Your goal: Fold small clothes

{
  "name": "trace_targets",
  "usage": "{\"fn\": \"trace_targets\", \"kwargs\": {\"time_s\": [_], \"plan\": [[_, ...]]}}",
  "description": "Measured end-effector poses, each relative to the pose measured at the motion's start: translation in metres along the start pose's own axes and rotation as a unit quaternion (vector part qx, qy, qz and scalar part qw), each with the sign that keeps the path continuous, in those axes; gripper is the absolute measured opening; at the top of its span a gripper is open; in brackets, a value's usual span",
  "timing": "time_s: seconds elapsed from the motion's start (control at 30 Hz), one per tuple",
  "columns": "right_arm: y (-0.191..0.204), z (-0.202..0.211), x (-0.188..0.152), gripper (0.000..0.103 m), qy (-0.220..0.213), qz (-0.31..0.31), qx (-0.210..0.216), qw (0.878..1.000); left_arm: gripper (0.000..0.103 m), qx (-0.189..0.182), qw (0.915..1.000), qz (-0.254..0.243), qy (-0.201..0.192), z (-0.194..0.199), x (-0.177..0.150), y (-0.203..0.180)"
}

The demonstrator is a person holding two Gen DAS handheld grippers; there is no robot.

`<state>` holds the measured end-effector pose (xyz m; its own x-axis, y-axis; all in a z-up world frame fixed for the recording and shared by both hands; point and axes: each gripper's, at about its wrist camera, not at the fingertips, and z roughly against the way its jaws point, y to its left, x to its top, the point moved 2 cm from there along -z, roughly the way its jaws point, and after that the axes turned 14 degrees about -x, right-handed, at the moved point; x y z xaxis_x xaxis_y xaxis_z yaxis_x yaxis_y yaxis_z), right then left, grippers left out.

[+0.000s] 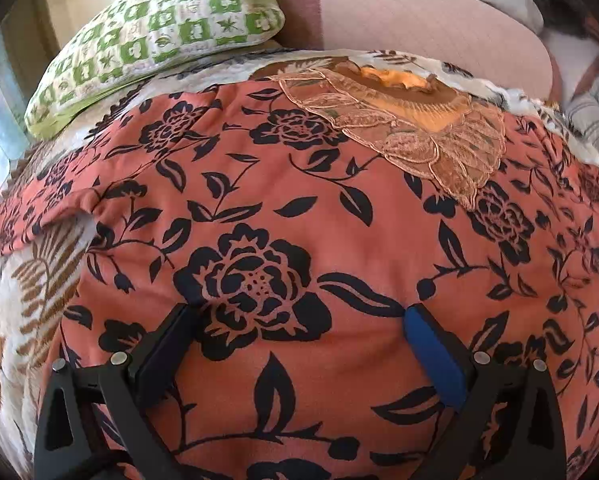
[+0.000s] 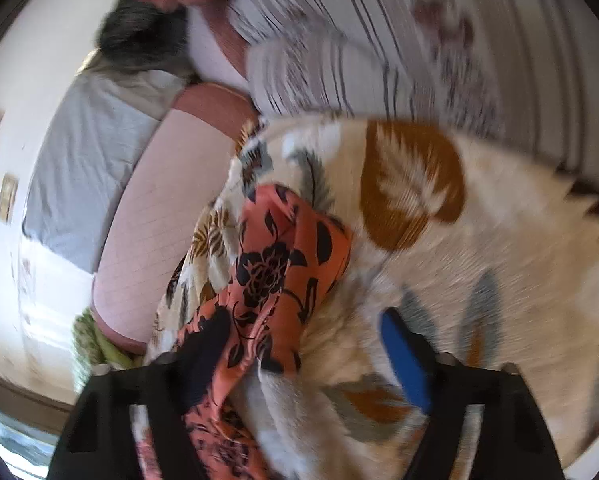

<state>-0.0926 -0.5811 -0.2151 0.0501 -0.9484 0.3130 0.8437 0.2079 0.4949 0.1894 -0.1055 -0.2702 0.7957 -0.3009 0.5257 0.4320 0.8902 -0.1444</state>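
The left gripper (image 1: 299,316) hangs over the coral floral garment (image 1: 339,240), jaws wide open and gripping nothing. The garment lies spread on the bed's leaf-print blanket (image 1: 15,280), lace collar (image 1: 431,140) at 1 o'clock, a green pillow (image 1: 159,40) at 11. The right gripper (image 2: 299,340) has jaws open; a bunched corner of garment (image 2: 283,256) rises by its 9 o'clock finger, unpinched.

Coral garment (image 1: 339,248) with black floral print lies spread flat over the leaf-patterned blanket (image 1: 15,280); embroidered orange neckline at its far edge.
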Motion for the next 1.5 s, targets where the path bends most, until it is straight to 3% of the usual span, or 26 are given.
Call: {"fn": "trace_targets", "kwargs": {"time_s": [0.03,0.07,0.1,0.13,0.27,0.3,0.47,0.53,0.67,0.83,1.03,1.1,1.17,1.2,1.27,1.4,1.5], "plan": [[-0.001,-0.007,0.000,0.065,0.007,-0.013,0.002,1.000,0.103,-0.001,1.0000,-0.001,-0.003,0.000,-0.001,0.000],[-0.001,-0.015,0.003,0.048,0.009,-0.024,-0.005,1.000,0.103,-0.003,1.0000,0.001,-0.007,0.001,-0.001,0.001],[0.002,-0.018,0.003,0.016,0.009,-0.028,-0.015,0.999,0.103,-0.005,1.0000,0.001,-0.008,0.000,-0.002,0.002],[0.003,-0.022,0.005,0.009,0.012,-0.032,-0.026,0.999,0.103,-0.008,1.0000,0.000,-0.005,0.001,-0.002,0.002],[0.033,0.001,0.004,0.006,-0.004,0.005,-0.018,1.000,0.103,-0.027,0.9994,-0.016,0.015,0.007,-0.001,0.004],[0.049,0.016,0.002,0.006,-0.013,0.022,0.002,1.000,0.103,-0.032,0.9992,-0.019,0.017,0.004,0.004,0.003],[0.144,0.081,-0.018,0.006,-0.008,0.081,0.117,0.990,0.103,-0.080,0.9947,0.022,-0.061,0.049,0.021,0.026],[0.195,0.101,-0.038,0.006,0.007,0.116,0.152,0.982,0.103,-0.095,0.9909,0.043,-0.085,0.064,0.024,0.040],[0.283,0.117,-0.094,0.006,0.044,0.179,0.188,0.965,0.103,-0.085,0.9877,0.078,-0.105,0.076,0.026,0.069],[0.378,0.083,-0.196,0.006,0.120,0.248,0.197,0.941,0.103,-0.086,0.9799,0.132,-0.122,0.087,0.028,0.112],[0.437,-0.014,-0.310,0.017,0.244,0.302,0.168,0.906,0.103,-0.061,0.9750,0.158,-0.144,0.096,0.024,0.147],[0.441,-0.042,-0.339,0.030,0.290,0.310,0.142,0.894,0.103,-0.057,0.9739,0.165,-0.145,0.095,0.024,0.156],[0.444,-0.050,-0.354,0.035,0.310,0.325,0.144,0.882,0.103,-0.049,0.9737,0.171,-0.142,0.092,0.022,0.163],[0.443,-0.048,-0.355,0.054,0.304,0.334,0.155,0.879,0.103,-0.047,0.9739,0.172,-0.141,0.091,0.022,0.164],[0.437,-0.043,-0.346,0.080,0.278,0.345,0.160,0.882,0.103,-0.043,0.9743,0.171,-0.140,0.089,0.022,0.165],[0.395,-0.027,-0.304,0.080,0.234,0.333,0.178,0.896,0.103,-0.044,0.9755,0.165,-0.138,0.081,0.028,0.157],[0.345,-0.029,-0.256,0.080,0.215,0.311,0.149,0.914,0.103,-0.066,0.9785,0.144,-0.132,0.073,0.040,0.143]]}}
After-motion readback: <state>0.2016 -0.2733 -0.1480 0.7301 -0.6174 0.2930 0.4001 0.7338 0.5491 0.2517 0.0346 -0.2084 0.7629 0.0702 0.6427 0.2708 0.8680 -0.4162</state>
